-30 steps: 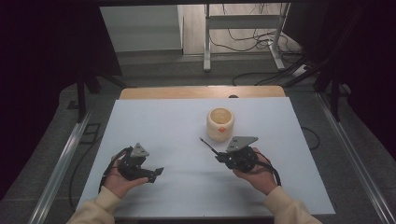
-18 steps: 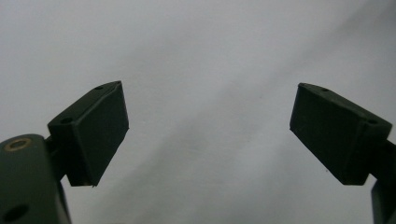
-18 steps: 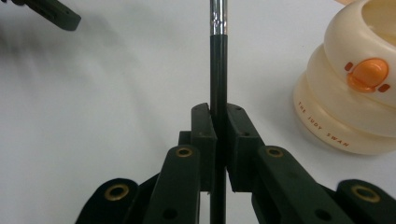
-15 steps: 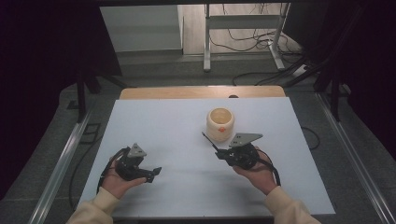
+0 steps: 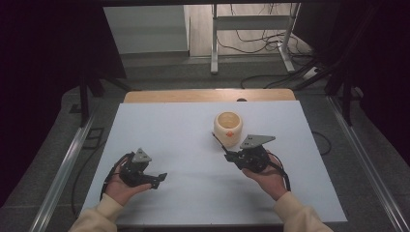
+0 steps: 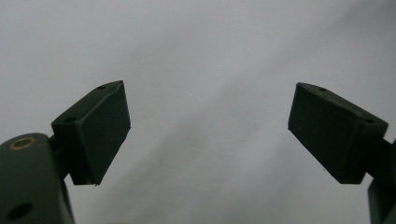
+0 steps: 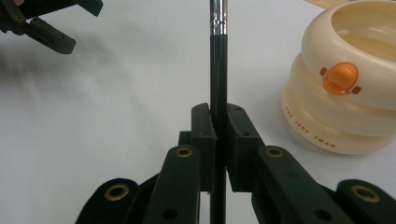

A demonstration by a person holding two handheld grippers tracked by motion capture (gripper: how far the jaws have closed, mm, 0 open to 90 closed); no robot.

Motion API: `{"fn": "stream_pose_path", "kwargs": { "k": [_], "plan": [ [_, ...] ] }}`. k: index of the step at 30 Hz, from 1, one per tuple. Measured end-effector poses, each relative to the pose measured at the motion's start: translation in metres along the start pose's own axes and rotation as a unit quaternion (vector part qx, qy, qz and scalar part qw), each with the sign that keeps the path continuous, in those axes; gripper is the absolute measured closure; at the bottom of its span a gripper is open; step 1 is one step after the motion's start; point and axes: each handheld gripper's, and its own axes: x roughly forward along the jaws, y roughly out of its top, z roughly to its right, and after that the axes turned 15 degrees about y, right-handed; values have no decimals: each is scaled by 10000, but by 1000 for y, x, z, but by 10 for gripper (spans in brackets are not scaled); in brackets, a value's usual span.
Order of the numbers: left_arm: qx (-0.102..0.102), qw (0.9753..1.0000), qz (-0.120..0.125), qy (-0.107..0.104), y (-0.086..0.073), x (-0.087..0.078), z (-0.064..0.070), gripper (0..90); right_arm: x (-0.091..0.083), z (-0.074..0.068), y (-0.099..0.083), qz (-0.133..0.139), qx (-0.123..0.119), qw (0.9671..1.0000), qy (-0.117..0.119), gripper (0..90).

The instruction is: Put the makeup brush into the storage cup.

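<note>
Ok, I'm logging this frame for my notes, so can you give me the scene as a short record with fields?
Surface: white table
Right gripper: shut on a thin black rod with a silver band
Left gripper: open, nothing between its jaws, above bare table
Container: cream ribbed round pot with an orange button, open top, upright
Rod and pot: the rod's tip points toward the pot's near side; contact cannot be told
</note>
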Motion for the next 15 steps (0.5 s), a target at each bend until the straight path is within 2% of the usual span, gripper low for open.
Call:
{"fn": "stream_pose_path", "kwargs": {
  "k": [8,15],
  "plan": [
    [1,10000,-12,-28,1,0,0,140,-1,1,5,62,-18,10000,-70,826],
    [4,10000,-16,-36,1,1,0,141,-5,4,17,286,-34,9995,-143,826]
  ]
}}
